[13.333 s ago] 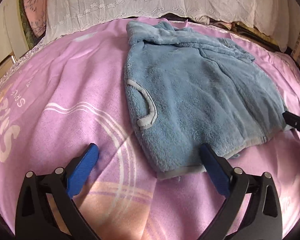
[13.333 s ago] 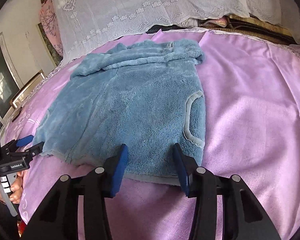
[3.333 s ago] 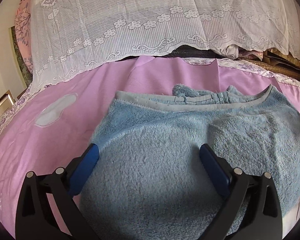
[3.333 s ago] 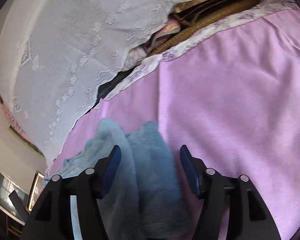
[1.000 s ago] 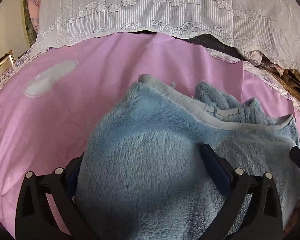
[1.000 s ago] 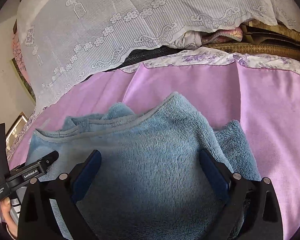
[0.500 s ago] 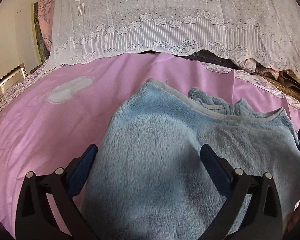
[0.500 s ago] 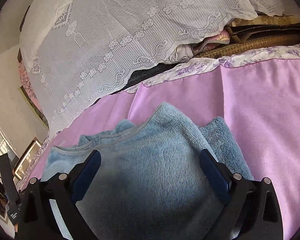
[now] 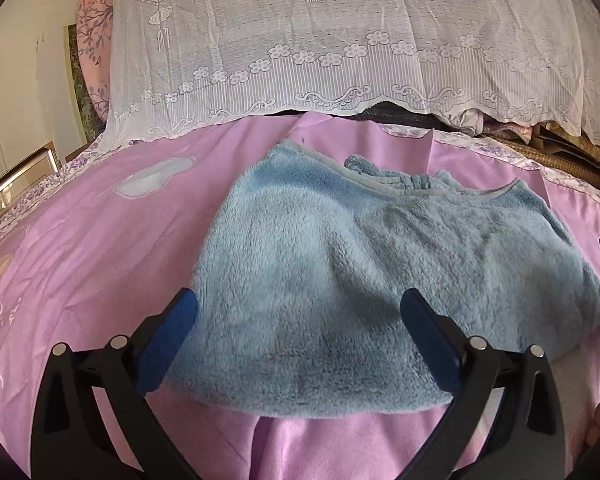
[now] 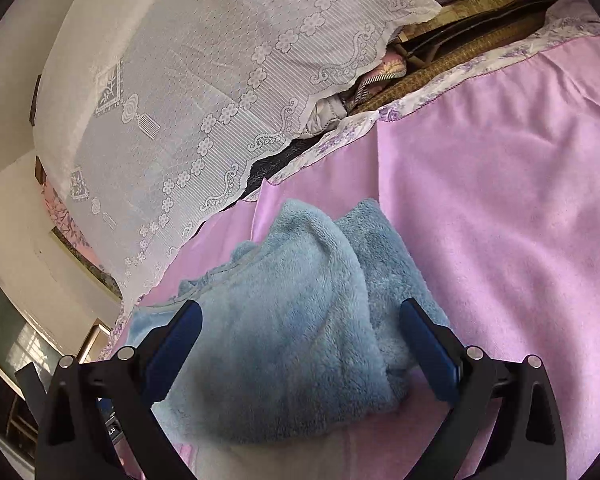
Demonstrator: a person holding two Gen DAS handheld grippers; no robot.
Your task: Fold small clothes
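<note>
Blue fleece garment (image 9: pixel 364 280) lies lengthwise left-right just beyond your left tongs (image 9: pixel 300 336) and right tongs (image 10: pixel 300 340), both released.

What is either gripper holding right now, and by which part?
Nothing is held. The left gripper and the right gripper both stand open above the folded blue fleece garment, which lies free on the pink sheet.

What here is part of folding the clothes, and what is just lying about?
Part of the job: blue fleece garment, left gripper, right gripper.

Just lying about: pink bedspread, white lace cover, bedding pile under the cover.
</note>
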